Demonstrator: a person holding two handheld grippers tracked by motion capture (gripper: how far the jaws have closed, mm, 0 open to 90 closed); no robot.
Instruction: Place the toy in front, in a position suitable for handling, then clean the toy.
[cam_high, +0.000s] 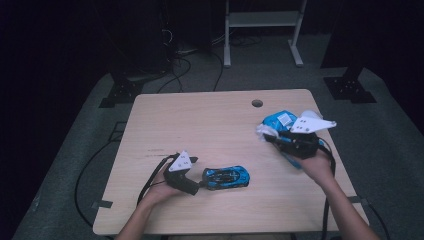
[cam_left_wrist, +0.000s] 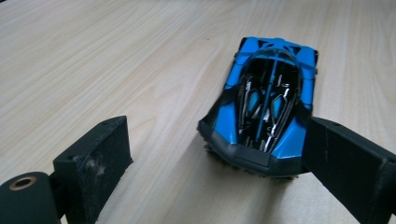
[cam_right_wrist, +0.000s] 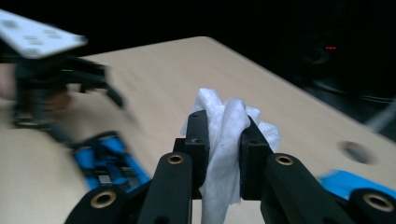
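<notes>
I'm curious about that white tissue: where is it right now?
The white tissue is pinched in the right gripper, lifted above the table's right side, beside the blue packet.

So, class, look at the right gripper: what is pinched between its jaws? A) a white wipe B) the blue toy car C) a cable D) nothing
A: in the right gripper view the right gripper has its jaws closed on a crumpled white wipe, while the blue toy car lies on the table by the left gripper.
</notes>
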